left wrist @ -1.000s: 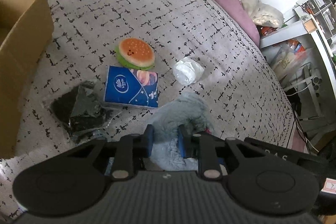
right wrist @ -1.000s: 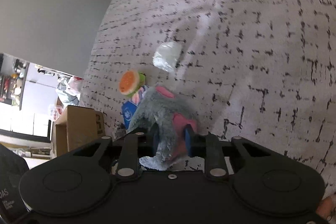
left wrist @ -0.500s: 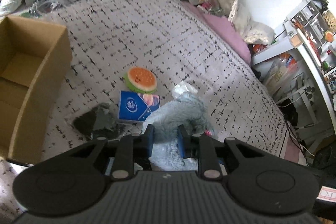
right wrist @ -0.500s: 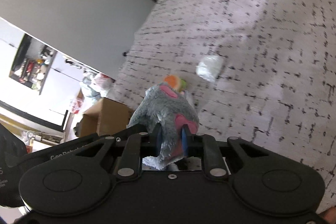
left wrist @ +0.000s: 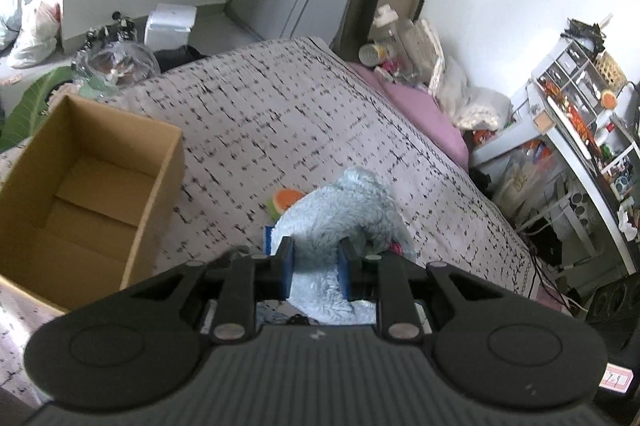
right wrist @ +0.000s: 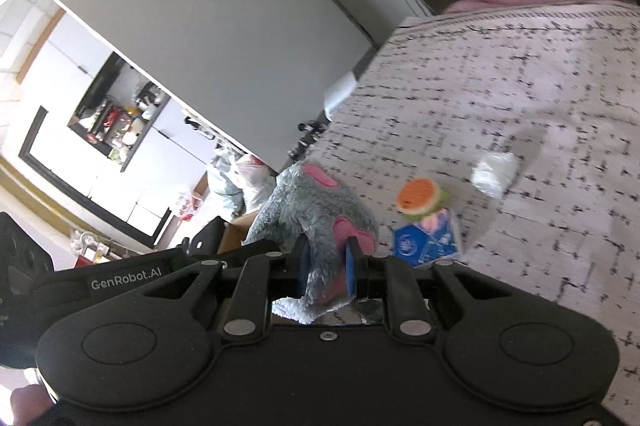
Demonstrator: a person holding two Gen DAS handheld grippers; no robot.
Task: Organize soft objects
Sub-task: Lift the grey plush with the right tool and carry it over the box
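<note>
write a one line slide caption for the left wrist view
Left gripper shut on a grey plush toy, held above the bed beside an open cardboard box.

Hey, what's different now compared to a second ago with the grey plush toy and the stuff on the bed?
Both grippers, the left gripper and the right gripper, have lifted the grey plush toy up off the bedspread, so the cardboard box has come into fuller view. Nothing was let go; both stay clamped on it. The burger toy, blue tissue pack and white wad lie where they were.
</note>
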